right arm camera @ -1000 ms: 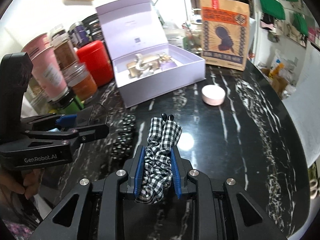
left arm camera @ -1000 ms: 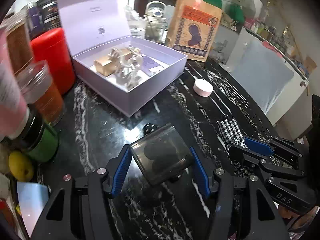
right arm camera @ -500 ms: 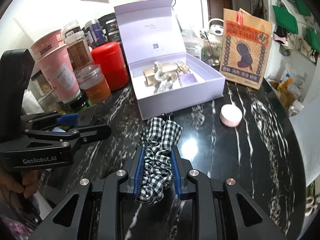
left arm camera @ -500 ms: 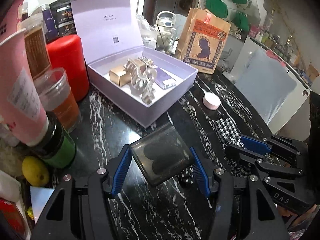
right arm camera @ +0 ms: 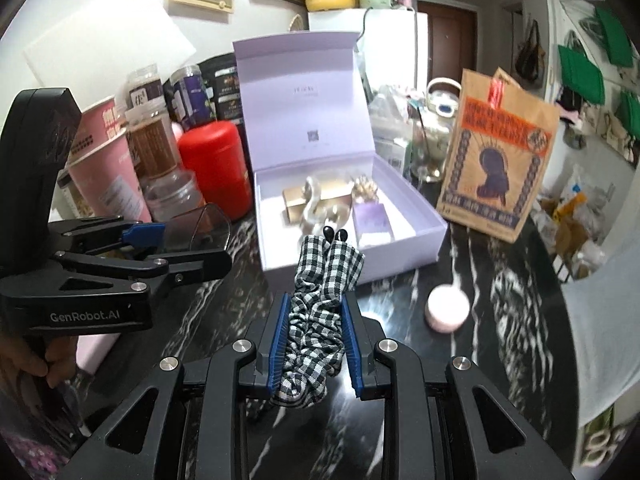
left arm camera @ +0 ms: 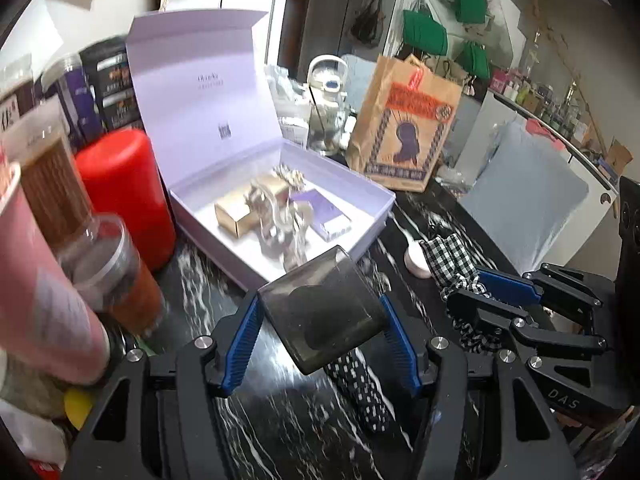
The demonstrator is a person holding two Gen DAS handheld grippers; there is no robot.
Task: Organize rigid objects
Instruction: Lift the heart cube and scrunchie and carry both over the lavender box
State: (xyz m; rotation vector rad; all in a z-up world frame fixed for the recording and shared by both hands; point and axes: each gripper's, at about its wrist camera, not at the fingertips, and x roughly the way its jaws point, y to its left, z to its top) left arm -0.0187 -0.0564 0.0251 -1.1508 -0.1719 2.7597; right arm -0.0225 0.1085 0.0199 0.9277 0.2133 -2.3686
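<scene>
My left gripper (left arm camera: 322, 334) is shut on a smoky translucent square case (left arm camera: 324, 310), held above the black marble table short of the open lilac gift box (left arm camera: 340, 184). The box holds a gold box, a silvery clip and a purple packet. My right gripper (right arm camera: 316, 346) is shut on a black-and-white checked scrunchie (right arm camera: 320, 312), held just in front of the same box (right arm camera: 404, 196). The left gripper and case also show in the right wrist view (right arm camera: 200, 232). The scrunchie shows in the left wrist view (left arm camera: 452, 256).
A pink round tin (right arm camera: 447, 307) lies on the table right of the box. A black dotted cloth (left arm camera: 360, 384) lies under the left gripper. Jars, a red canister (left arm camera: 124, 192) and a pink cup (left arm camera: 36, 292) crowd the left. A brown paper bag (right arm camera: 496, 168) stands behind.
Both grippers have risen and moved toward the lilac box with their loads. The dotted cloth now lies uncovered below the case.
</scene>
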